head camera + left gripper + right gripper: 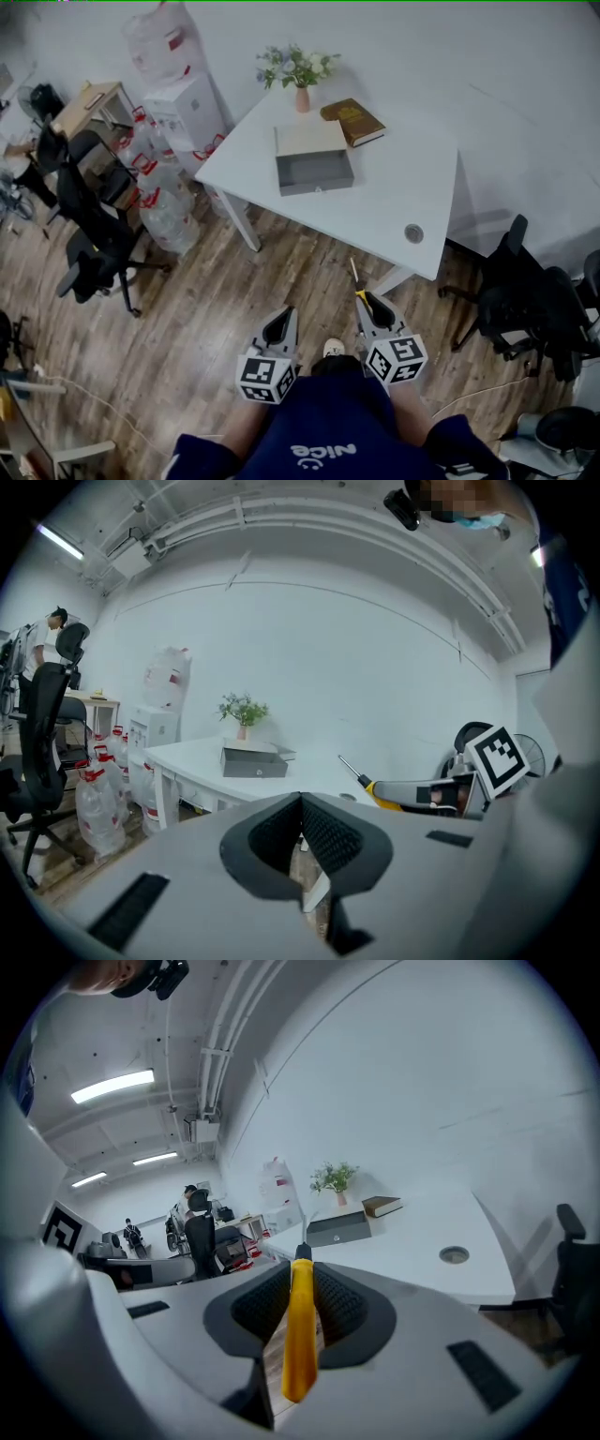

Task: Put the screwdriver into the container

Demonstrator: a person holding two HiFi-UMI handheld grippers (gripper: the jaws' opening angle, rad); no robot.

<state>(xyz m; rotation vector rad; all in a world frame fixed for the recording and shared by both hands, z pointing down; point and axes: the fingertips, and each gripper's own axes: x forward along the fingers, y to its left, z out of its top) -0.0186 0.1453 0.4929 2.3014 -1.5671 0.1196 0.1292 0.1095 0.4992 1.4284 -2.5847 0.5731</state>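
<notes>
The right gripper (367, 300) pinches the yellow screwdriver (300, 1344) above the floor (216, 300), short of the counter's (412, 183) near edge. The left gripper (281, 321) is pressed together, empty. The container (314, 171) sits on the counter.

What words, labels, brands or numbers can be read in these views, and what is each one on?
"nice": on the person's dark blue shirt, upside down in the head view.
Book: gold cover print, too small to read.
Water jugs: red labels, too blurred to read.
Marker cubes on the left gripper and right gripper: square patterns only, no words.
</notes>
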